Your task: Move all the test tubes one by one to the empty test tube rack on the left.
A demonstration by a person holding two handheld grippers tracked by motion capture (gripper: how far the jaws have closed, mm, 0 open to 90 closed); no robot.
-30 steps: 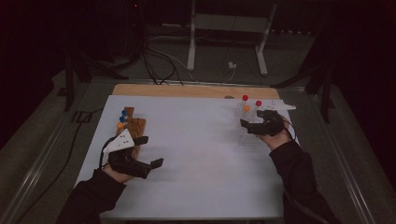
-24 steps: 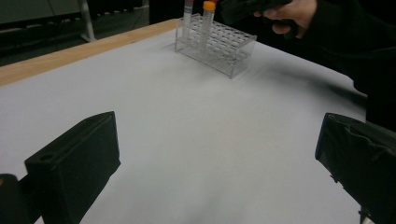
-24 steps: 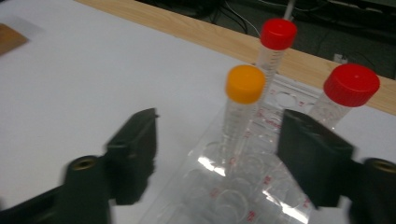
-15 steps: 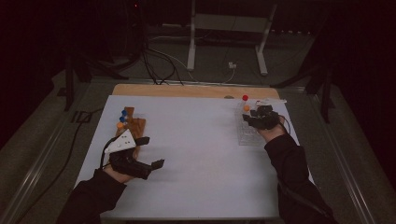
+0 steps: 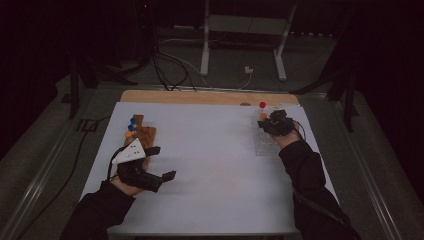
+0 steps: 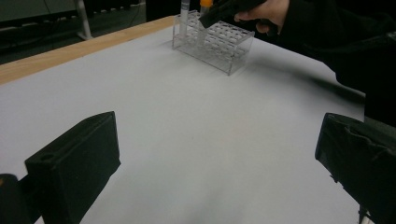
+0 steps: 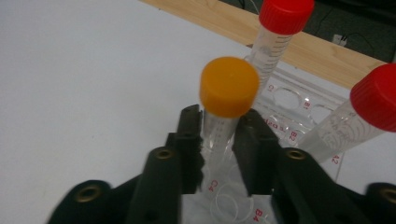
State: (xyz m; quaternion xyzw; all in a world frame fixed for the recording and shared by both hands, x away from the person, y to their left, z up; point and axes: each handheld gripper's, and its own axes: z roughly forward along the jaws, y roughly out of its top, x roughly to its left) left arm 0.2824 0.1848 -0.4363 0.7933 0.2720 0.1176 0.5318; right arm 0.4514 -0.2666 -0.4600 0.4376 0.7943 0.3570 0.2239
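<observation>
Orange-capped tube (image 7: 223, 112) stands upright in the clear rack (image 7: 299, 100), pinched just under its cap by the right gripper (image 7: 218, 135), whose jaws have just closed. Left gripper (image 6: 224, 158) far off at the near left of the bench (image 5: 215, 150), jaws spread, empty.

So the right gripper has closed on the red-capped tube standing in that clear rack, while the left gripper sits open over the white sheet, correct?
Not quite: the cap is orange, not red. In the right gripper view the right gripper is closed on the orange-capped tube standing in the clear rack; the red-capped tubes stand free behind it. The left gripper is indeed open over the white sheet.

Tubes, racks and grippers on the table

Two red-capped tubes (image 7: 280, 32) and one orange-capped tube (image 7: 229, 88) stand in one clear rack (image 6: 219, 44); one wooden rack (image 5: 142, 134) holds three more tubes; two grippers.
</observation>
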